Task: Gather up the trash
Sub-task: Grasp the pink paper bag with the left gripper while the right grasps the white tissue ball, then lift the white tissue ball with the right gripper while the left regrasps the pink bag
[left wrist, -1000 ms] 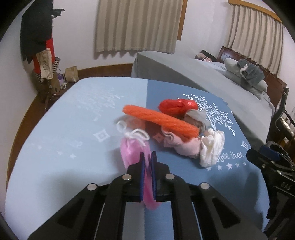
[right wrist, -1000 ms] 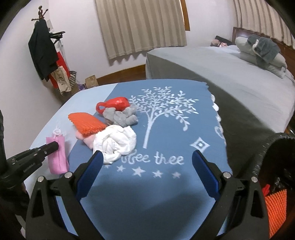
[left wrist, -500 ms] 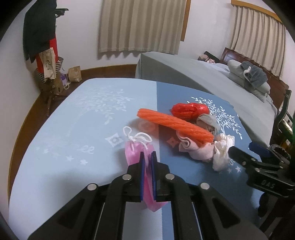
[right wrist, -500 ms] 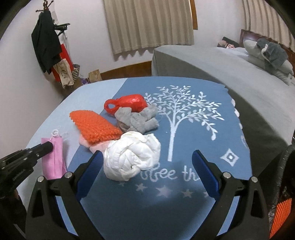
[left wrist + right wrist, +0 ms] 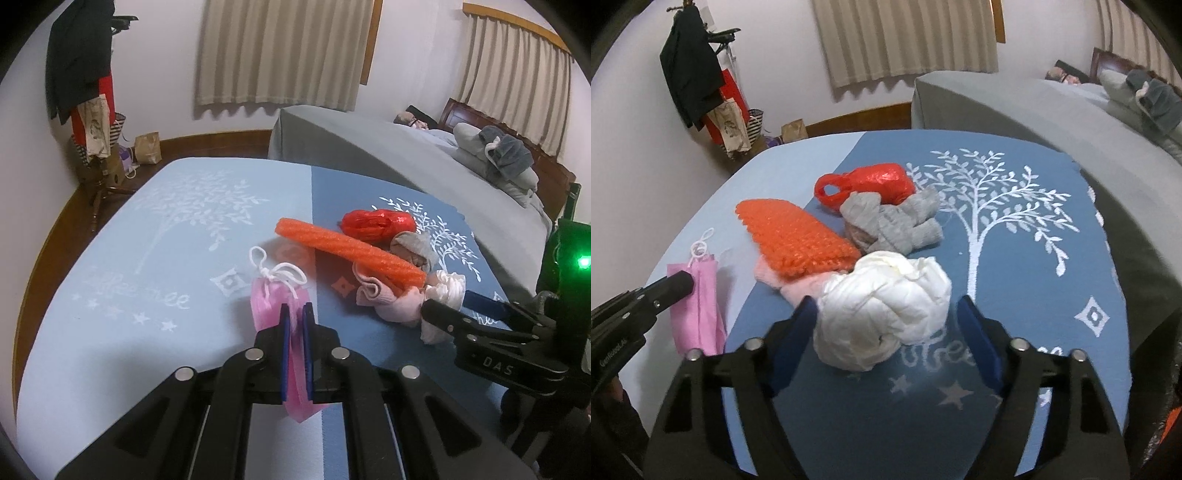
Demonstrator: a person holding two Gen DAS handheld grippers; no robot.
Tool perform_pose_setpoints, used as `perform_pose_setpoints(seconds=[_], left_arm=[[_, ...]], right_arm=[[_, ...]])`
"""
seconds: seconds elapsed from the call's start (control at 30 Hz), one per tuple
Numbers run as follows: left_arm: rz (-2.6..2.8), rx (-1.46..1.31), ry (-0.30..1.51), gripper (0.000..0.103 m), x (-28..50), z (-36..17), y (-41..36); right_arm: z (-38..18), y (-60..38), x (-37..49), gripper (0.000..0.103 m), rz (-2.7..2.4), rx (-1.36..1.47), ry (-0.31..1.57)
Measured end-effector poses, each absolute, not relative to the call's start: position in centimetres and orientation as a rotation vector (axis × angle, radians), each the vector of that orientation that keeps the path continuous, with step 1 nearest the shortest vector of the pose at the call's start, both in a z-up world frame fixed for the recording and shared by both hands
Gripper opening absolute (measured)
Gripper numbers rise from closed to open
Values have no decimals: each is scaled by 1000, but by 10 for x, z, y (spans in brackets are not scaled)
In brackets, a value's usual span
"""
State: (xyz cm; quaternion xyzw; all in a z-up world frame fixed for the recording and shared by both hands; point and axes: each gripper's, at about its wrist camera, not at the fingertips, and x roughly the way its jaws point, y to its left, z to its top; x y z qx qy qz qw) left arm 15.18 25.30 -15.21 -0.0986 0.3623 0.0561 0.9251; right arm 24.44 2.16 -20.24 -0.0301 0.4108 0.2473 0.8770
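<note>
Collecting has barely begun: the left gripper [image 5: 296, 325] is clamped on the pink mask [image 5: 698, 306], while the right gripper [image 5: 886, 332], jaws just closing but not yet pressing, straddles the white wad [image 5: 886, 314]. Behind the wad lie the orange mesh [image 5: 794, 236], grey rag [image 5: 890, 221] and red bag [image 5: 871, 181].

Both wrist views look steeply down, close over the blue cloth [image 5: 110, 295], sharing the trash pile [image 5: 849, 240]
</note>
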Motion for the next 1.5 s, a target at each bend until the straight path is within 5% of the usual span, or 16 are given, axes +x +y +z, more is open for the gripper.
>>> perform_pose_setpoints(seconds=[0.23, 1.2, 1.5], left_arm=[[107, -197, 737, 7, 150, -149, 248], [-51, -141, 593, 7, 123, -81, 172], [-67, -126, 632, 7, 109, -103, 152]], right_arm=[[-196, 19, 240, 43, 563, -44, 871], [-121, -71, 181, 42, 496, 36, 708], [-141, -83, 174, 42, 469, 35, 755]])
